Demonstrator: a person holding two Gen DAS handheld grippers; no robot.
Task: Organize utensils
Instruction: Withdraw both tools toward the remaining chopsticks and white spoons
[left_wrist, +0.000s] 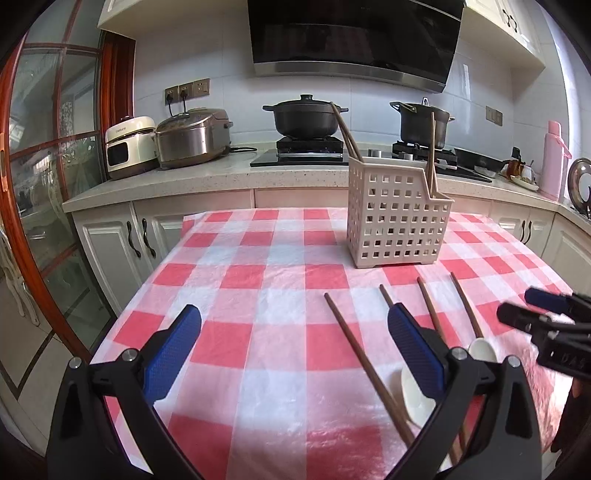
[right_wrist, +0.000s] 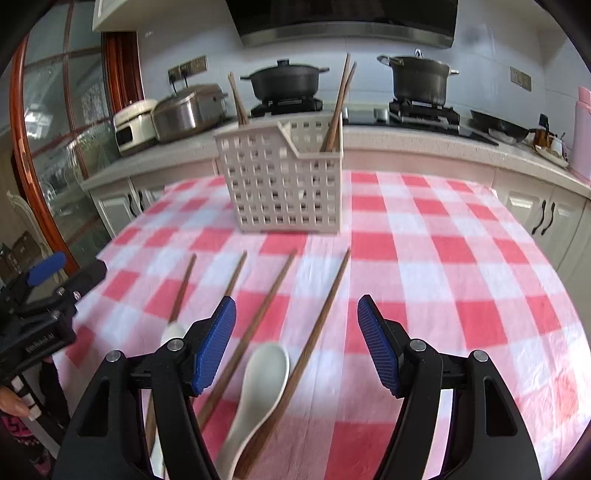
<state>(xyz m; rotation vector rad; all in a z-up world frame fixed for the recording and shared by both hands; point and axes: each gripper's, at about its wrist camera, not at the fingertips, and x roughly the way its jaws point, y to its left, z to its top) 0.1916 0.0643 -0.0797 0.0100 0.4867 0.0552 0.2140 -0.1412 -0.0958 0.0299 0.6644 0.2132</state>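
Note:
A pale perforated utensil basket (left_wrist: 397, 218) (right_wrist: 284, 177) stands on the red-and-white checked table with wooden chopsticks (right_wrist: 338, 103) upright in it. Several more chopsticks (left_wrist: 365, 365) (right_wrist: 325, 321) lie loose on the cloth in front of it. Among them lie two white spoons, one (right_wrist: 258, 387) (left_wrist: 417, 398) nearer and one (right_wrist: 173, 332) (left_wrist: 482, 349) further along. My right gripper (right_wrist: 297, 332) is open just above the nearer spoon and two chopsticks, pressing on nothing. My left gripper (left_wrist: 295, 332) is open wide over bare cloth, its right finger (left_wrist: 413, 350) beside the utensils.
The checked tablecloth (left_wrist: 258, 258) ends at a far edge before white cabinets. On the counter behind are two rice cookers (left_wrist: 192, 136), two black pots (left_wrist: 304, 118) on a stove and a pink flask (left_wrist: 554, 158). A hand (right_wrist: 14, 406) holds the left gripper's handle.

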